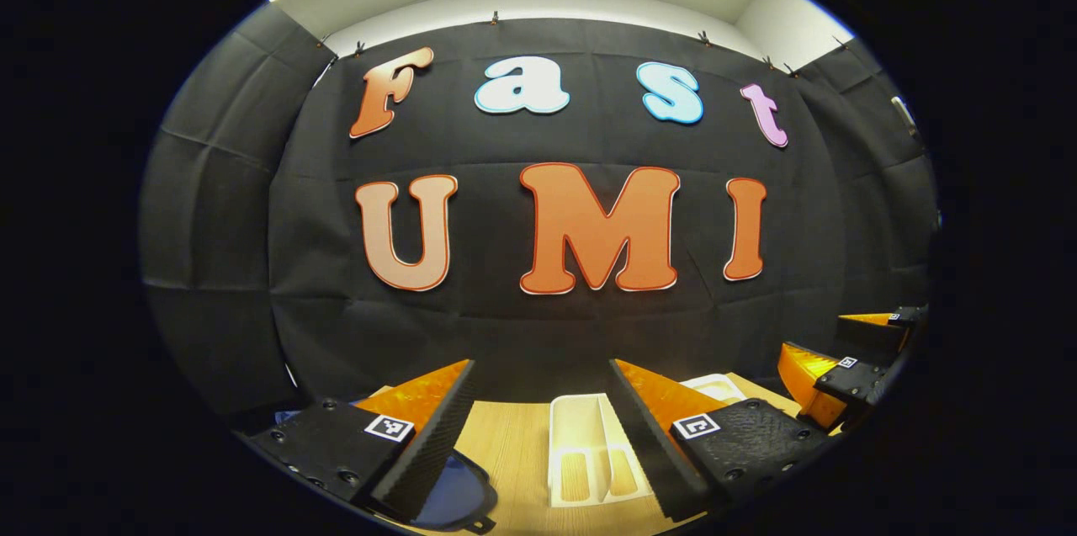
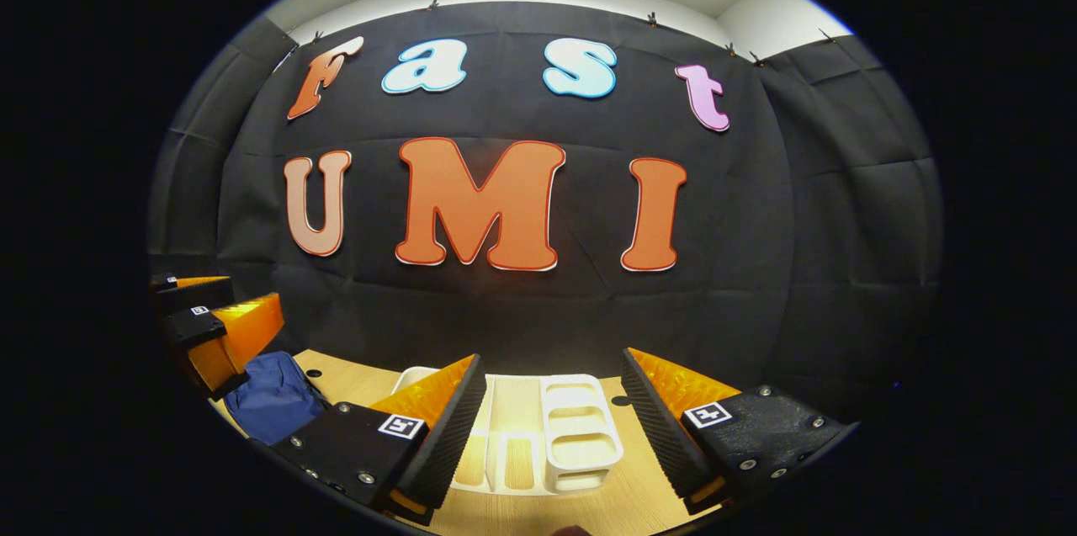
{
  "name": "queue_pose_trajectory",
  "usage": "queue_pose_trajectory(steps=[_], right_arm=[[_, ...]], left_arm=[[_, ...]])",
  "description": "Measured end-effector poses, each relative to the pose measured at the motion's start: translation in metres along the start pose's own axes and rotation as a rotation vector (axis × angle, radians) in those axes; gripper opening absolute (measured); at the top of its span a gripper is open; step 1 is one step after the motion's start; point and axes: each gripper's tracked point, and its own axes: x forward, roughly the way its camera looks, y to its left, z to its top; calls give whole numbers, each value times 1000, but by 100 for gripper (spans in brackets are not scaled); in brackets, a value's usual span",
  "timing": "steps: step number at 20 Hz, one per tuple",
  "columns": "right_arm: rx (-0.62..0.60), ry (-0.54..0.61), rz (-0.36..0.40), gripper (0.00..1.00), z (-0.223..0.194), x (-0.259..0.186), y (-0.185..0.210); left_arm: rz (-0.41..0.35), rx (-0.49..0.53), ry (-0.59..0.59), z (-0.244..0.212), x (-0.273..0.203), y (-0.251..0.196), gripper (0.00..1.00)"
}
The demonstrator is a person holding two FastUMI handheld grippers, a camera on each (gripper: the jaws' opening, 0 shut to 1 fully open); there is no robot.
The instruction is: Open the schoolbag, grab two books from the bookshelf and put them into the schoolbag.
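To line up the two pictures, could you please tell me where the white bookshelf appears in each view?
Left gripper view: white bookshelf at bottom centre, between that gripper's fingers.
Right gripper view: bookshelf at bottom centre, on the wooden table.
Shared landmark: blue schoolbag, left of the bookshelf.

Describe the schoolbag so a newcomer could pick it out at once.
Start at the wooden table in front of the black cloth wall. On it stands a white bookshelf with open slots; the schoolbag lies to its left, under the left gripper. It is the soft, dark blue fabric thing.

No readable text or numbers; just small square coded markers (image 2: 401, 426) on the finger mounts.
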Motion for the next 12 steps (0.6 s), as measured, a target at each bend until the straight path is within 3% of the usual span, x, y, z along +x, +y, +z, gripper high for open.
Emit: queue_pose_trajectory(steps=[1,2,3,12], right_arm=[[0,3,0,96,0,-1,0],[2,5,1,96,-1,-1,0],[2,6,1,96,-2,-1,0],[-3,13,-5,96,-4,0,-2]], left_arm=[[-2,4,3,-1,0,0,99],[-5,7,3,-1,2,-1,96],[-7,9,3,-1,0,-3,99],[-5,12,-9,-1,0,-3,96]])
